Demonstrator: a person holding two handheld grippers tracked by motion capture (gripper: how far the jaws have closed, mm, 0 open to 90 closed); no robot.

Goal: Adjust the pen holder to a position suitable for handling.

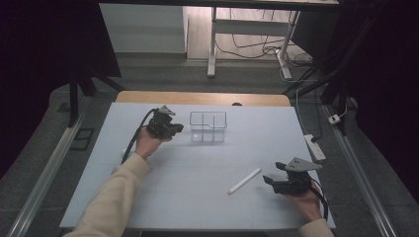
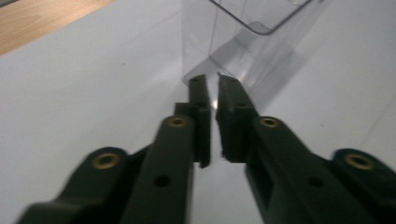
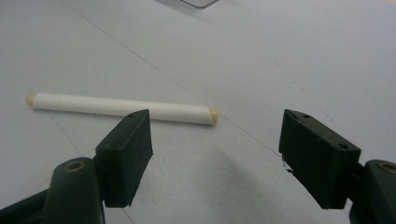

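Centre right gripper, jaws wide and empty, over white stick lying on table; close squarely mid-length. Left gripper: jaws slightly parted, empty, beside clear bin.

High view is dim, dark at both sides, with brighter floor at the top; the pale worktop is evenly lit. The clear box shows glare and soft shadows in the left gripper view, near jaws blurred. Right gripper view is sharper, edges soft.
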